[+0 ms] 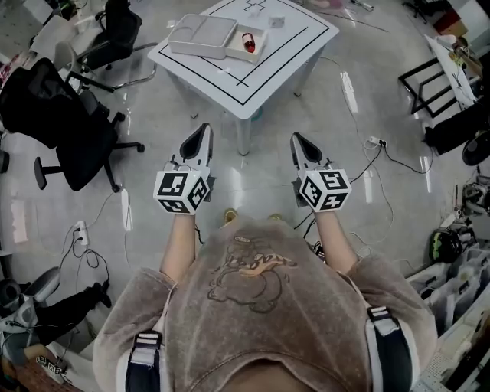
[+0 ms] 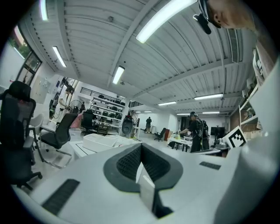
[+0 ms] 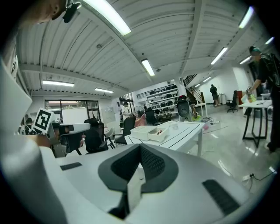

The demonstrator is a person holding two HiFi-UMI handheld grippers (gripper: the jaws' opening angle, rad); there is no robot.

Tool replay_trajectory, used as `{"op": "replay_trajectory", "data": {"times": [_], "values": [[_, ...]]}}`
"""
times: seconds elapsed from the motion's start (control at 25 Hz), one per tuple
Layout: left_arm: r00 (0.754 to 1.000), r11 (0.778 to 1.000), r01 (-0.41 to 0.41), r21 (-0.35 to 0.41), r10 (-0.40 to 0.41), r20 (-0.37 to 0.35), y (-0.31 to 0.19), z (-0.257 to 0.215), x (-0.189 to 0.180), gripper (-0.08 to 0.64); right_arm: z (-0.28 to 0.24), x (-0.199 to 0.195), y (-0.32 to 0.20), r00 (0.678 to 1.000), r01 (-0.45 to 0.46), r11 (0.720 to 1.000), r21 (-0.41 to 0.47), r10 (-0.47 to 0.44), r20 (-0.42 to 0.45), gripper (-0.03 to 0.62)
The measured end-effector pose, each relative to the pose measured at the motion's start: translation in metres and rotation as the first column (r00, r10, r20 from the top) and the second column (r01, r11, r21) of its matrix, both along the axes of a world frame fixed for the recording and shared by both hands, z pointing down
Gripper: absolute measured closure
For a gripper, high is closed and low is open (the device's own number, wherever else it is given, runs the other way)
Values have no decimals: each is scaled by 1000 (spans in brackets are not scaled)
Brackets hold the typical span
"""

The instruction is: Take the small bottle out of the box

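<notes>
A white table stands ahead of me at the top of the head view. On it lies a white box with its lid laid open to the left. The small red bottle rests inside the box. My left gripper and right gripper hang side by side over the floor, well short of the table, both shut and empty. In the right gripper view the box and the bottle show far beyond the closed jaws. The left gripper view also catches the box in the distance.
Black office chairs stand to the left of the table. Cables and a power strip lie on the floor at the right. A black frame is at the far right. A small clear object sits on the table.
</notes>
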State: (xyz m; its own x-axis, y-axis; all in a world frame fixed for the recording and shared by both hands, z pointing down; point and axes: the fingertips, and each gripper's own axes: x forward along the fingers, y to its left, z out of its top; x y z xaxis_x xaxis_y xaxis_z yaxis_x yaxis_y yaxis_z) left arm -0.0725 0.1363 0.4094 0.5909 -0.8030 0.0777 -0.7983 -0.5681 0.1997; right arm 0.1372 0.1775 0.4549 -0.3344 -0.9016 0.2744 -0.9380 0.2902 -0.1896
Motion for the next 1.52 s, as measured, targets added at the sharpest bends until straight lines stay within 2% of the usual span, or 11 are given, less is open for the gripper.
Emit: {"op": "replay_trajectory", "data": {"times": [0.2,0.36,0.6,1.0,1.52], "values": [[998,999,-53,5,53,-22,-11,4,-6,552,7,-21,2,1000,-5,1000,-13,4,-18,594],[995,995,-98,8,98,-27,-17,10,-10,552,6,-39,-6,1000,-25,1000,12,25,-16,594],[992,992,-122,-1,122,-39,-29,16,-15,552,13,-56,-12,999,-35,999,4,36,-17,594],[988,989,-148,20,149,-46,-69,14,-6,553,21,-48,-46,998,-68,998,0,68,-10,594],[990,991,-132,9,132,-52,-162,15,20,552,17,-26,-150,999,-44,999,-1,44,-3,594]]}}
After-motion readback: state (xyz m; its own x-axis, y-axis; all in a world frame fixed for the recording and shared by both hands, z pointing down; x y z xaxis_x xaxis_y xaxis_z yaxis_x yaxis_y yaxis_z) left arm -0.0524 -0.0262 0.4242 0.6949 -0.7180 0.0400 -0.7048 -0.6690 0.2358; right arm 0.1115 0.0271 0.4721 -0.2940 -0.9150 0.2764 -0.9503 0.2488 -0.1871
